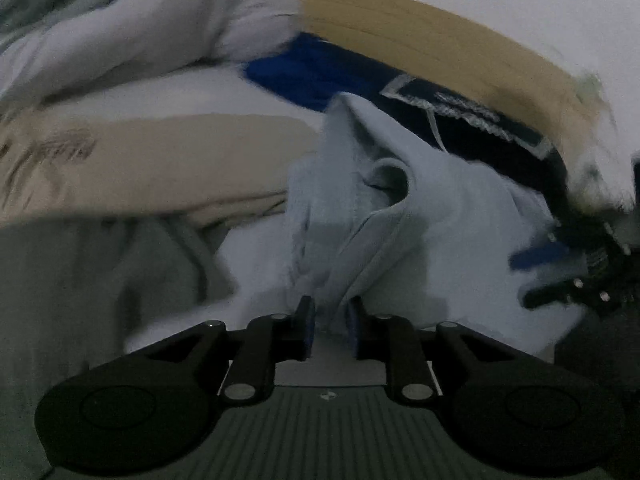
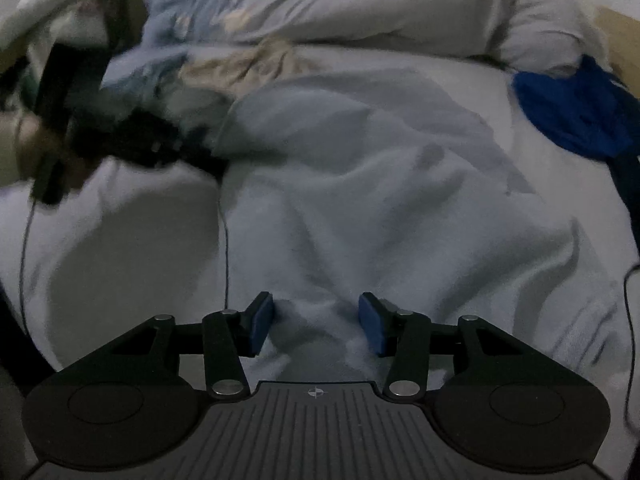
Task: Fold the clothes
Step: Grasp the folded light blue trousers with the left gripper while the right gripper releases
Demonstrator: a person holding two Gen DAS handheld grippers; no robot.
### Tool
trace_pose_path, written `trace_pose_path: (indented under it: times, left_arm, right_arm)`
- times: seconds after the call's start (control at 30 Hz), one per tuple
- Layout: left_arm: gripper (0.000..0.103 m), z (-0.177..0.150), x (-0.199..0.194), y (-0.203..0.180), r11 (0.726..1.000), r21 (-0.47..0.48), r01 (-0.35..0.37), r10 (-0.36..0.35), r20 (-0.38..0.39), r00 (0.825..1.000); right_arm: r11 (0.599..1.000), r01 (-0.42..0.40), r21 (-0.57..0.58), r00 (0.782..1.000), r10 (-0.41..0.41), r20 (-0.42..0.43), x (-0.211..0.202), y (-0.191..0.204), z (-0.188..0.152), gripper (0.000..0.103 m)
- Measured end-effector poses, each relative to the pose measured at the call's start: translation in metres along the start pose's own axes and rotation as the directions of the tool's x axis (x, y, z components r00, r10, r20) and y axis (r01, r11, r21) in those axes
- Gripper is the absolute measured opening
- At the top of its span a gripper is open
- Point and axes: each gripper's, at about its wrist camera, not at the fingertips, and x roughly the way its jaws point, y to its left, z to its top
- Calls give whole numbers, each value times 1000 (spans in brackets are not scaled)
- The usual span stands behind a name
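Note:
A pale blue garment lies crumpled on white bedding. In the left wrist view my left gripper is shut on a bunched fold of it, its blue pads close together with cloth pinched between them. The right wrist view shows the same garment spread ahead. My right gripper stands about half wide, with a thick ridge of the cloth filling the gap and touching both pads. The right gripper also appears at the right edge of the left wrist view, on the garment's far side. The black left gripper, blurred, meets the garment's left edge.
A royal blue garment lies at the right, beside a dark navy piece with a label. A beige garment lies to the left, a patterned blue cloth further back. A tan wooden board runs behind. A thin cable crosses the white bedding.

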Motion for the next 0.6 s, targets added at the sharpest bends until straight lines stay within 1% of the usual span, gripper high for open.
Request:
trace_pose_path:
  times: [0.03,0.07,0.1,0.13,0.17,0.2,0.23,0.27,0.3,0.37,0.47,0.6]
  left_arm:
    - [21,-5,-4,-2,997,-70,-8,9,12,1000]
    - [31,-9,-8,-5,990,-140,-16,19,23,1000]
    - [41,-18,-10,-8,975,-222,1,6,28,1000]
    - [46,-26,-11,-12,952,-304,19,-9,34,999]
    - [54,-35,-13,-15,923,-383,38,-24,41,999]
    - [57,-43,-9,-21,894,-443,72,-56,49,997]
    - [57,-50,-5,-28,860,-499,106,-88,59,994]
    - [59,-58,0,-35,822,-552,139,-120,71,990]
    - [62,-63,3,-38,798,-584,149,-129,77,989]
    - [64,-67,15,-48,764,-626,155,-117,101,988]
    - [66,-63,32,-49,723,-671,164,-92,141,986]
    - [70,-51,52,-38,686,-701,192,-85,184,979]
  right_arm:
    - [999,-2,41,1000,1,27,-6,-3,-1,54]
    - [996,-2,84,998,-2,56,-12,-7,-3,54]
    - [993,-4,117,997,-6,82,-18,-10,-5,56]
    - [991,-1,135,995,-13,102,-24,-12,-8,61]
    - [989,5,148,993,-22,120,-30,-13,-10,64]
    - [987,10,161,990,-32,138,-35,-15,-13,64]
    - [985,12,170,988,-38,149,-41,-16,-16,64]
    - [984,11,179,987,-39,156,-46,-18,-20,64]
    - [982,7,186,986,-37,160,-50,-19,-23,64]
    - [980,-2,200,985,-33,168,-56,-23,-28,64]
    - [974,-22,224,984,-19,178,-61,-28,-32,64]
    - [971,-71,228,982,27,189,-66,-26,-38,64]
